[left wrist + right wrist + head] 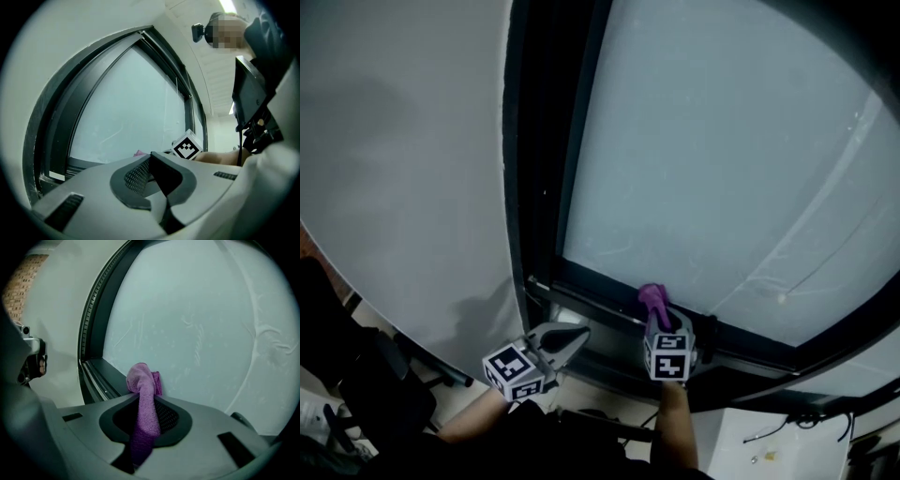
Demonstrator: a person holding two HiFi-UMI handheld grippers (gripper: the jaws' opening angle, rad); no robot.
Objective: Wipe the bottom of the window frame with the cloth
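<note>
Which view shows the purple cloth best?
The right gripper view: the cloth fills the centre, pinched in the right tool. The head view shows a small tuft by the window frame; the left gripper view, only a pink sliver.

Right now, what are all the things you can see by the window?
dark metal window frame: one, black, around the glass.
pale window glass: one pane, whitish, inside the frame.
white wall: one, left of the frame.
purple fuzzy cloth: one, purple, at the frame's bottom rail.
left gripper: one, grey, shut and empty, below the bottom rail.
right gripper: one, grey, shut on the cloth.
forearms: two, behind the grippers.
</note>
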